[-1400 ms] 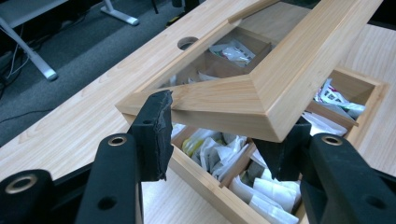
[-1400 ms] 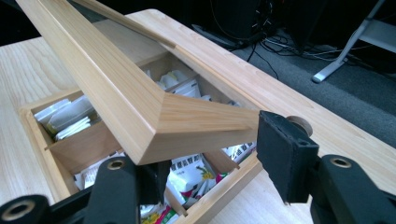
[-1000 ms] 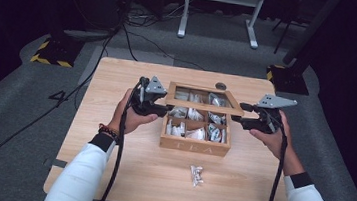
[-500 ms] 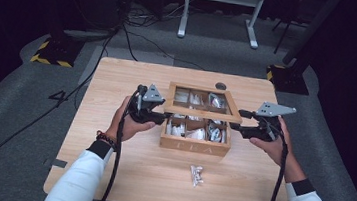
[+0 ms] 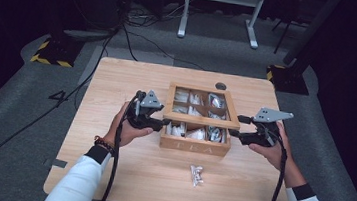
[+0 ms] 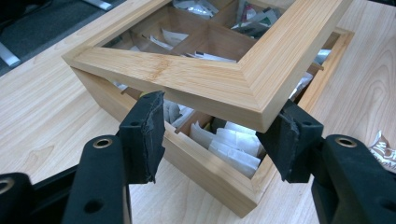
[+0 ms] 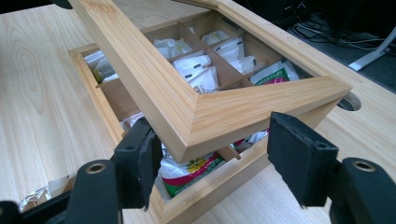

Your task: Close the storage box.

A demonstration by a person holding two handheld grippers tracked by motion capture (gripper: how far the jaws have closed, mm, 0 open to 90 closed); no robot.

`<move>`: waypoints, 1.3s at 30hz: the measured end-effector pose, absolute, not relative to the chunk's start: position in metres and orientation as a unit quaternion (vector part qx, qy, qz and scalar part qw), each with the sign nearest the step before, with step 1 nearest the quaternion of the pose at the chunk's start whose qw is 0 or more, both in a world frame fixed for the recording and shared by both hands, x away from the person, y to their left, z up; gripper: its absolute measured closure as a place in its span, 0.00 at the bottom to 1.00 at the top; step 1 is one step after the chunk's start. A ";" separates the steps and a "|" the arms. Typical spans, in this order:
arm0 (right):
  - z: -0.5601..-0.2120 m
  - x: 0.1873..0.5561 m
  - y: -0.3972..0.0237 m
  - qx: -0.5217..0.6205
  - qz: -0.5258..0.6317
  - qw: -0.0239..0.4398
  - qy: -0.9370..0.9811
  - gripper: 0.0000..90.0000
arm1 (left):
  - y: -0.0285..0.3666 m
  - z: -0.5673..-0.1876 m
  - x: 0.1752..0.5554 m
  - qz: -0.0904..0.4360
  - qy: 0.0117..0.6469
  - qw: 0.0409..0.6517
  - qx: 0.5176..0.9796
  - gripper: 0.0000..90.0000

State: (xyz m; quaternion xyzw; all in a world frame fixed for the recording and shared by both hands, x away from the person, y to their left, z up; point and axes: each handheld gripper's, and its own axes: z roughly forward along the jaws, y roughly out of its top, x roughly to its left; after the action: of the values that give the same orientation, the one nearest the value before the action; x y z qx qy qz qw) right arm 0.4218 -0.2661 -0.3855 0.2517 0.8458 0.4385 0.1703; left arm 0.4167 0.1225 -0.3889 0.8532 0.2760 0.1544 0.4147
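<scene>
Wooden tea box (image 5: 194,143) with its glazed wooden frame lid (image 5: 201,120) sits mid-table, the lid raised off the front edge and tilted. At the left corner, my left gripper (image 6: 212,133) has just been opening; its pads (image 6: 144,133) stand clear either side of the lid corner, gripping nothing. At the right corner, my right gripper (image 7: 219,154) has likewise been opening, jaws wide, the lid corner between them and apparently unclamped. Risk, as I judge it: with both grips released, the lid may drop onto the sachets (image 7: 198,70) or pinch a pad. A foil sachet (image 5: 196,175) lies loose near the front edge. Surface: pale wood table (image 5: 118,81); grey carpet (image 5: 17,129) and trailing cables (image 5: 138,36) surround it.
</scene>
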 end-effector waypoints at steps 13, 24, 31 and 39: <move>-0.398 0.417 -0.267 0.256 0.433 0.157 0.850 0.39 | 0.123 -0.400 0.412 0.145 0.271 0.404 0.862 0.46; -0.411 0.413 -0.267 0.259 0.423 0.141 0.857 0.38 | 0.120 -0.411 0.409 0.134 0.264 0.391 0.871 0.44; -0.416 0.413 -0.267 0.261 0.420 0.135 0.859 0.38 | 0.121 -0.414 0.408 0.128 0.261 0.388 0.874 0.43; -0.422 0.410 -0.264 0.255 0.401 0.141 0.869 0.39 | 0.118 -0.422 0.404 0.134 0.257 0.376 0.880 0.41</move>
State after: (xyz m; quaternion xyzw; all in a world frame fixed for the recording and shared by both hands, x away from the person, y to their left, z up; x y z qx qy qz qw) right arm 0.4095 -0.2638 -0.4222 0.2551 0.8686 0.4008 0.1407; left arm 0.4041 0.1179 -0.4222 0.8802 0.2569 0.1343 0.3759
